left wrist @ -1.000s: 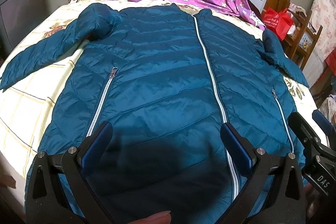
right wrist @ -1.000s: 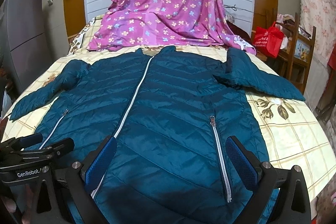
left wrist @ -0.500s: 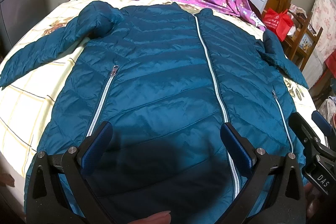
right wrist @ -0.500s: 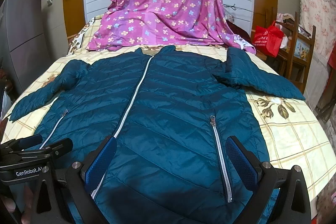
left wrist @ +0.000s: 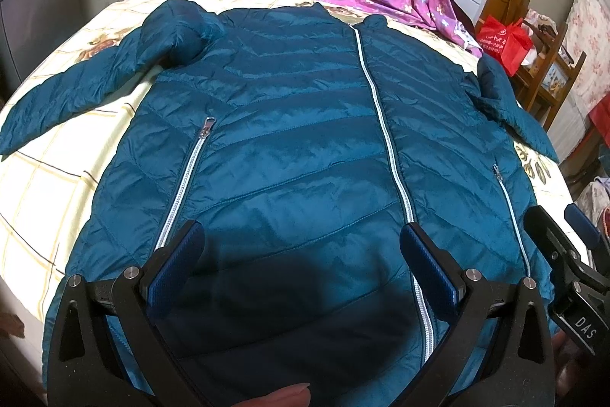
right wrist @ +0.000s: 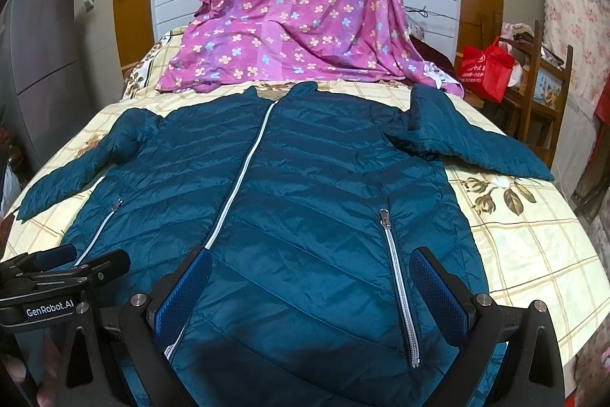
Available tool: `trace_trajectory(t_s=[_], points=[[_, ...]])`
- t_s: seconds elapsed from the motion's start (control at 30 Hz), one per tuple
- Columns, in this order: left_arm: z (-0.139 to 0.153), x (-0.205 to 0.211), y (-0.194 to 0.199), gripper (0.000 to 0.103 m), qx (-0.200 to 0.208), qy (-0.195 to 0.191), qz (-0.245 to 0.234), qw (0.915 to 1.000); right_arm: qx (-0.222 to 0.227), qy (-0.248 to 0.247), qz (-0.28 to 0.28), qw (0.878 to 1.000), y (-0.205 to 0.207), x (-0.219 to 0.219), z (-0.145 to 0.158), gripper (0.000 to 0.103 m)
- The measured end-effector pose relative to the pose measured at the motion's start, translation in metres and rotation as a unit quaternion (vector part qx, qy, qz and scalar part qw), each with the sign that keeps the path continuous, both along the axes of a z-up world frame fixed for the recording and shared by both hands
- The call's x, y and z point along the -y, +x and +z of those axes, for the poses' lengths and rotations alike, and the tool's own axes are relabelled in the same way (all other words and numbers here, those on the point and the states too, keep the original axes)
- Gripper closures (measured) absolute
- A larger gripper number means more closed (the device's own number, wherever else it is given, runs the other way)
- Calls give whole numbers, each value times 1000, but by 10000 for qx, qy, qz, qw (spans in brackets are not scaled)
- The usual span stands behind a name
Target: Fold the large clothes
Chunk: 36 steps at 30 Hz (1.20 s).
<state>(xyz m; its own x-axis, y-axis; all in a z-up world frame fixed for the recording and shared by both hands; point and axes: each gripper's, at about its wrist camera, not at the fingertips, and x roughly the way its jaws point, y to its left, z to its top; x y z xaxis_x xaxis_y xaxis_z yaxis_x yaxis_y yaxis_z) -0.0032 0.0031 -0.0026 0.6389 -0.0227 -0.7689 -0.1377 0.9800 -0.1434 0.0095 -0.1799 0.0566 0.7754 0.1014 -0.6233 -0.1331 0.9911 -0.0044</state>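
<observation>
A teal quilted puffer jacket lies flat and zipped on the bed, front up, collar away from me. Both sleeves spread out: one sleeve to the left, the other sleeve to the right. A silver centre zipper runs down the front, with a pocket zipper on each side. My left gripper hovers open over the hem, left of centre. My right gripper is open above the hem's right half. Nothing sits between either pair of blue pads.
A cream checked bedsheet with flower prints covers the bed. A pink floral cloth drapes over the headboard end. A red bag and a wooden shelf stand at the right. A grey cabinet is on the left.
The left wrist view has shifted slightly, so the jacket sits a bit lower and nearer. The right gripper has barely moved. Both stay open.
</observation>
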Motion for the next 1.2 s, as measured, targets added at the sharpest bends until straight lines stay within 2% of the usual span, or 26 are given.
trace_trajectory(t_s=[1.2], points=[[0,2,-2,0,-15,-18,2,10000,-13,48,-38,10000,0,6,0,0]])
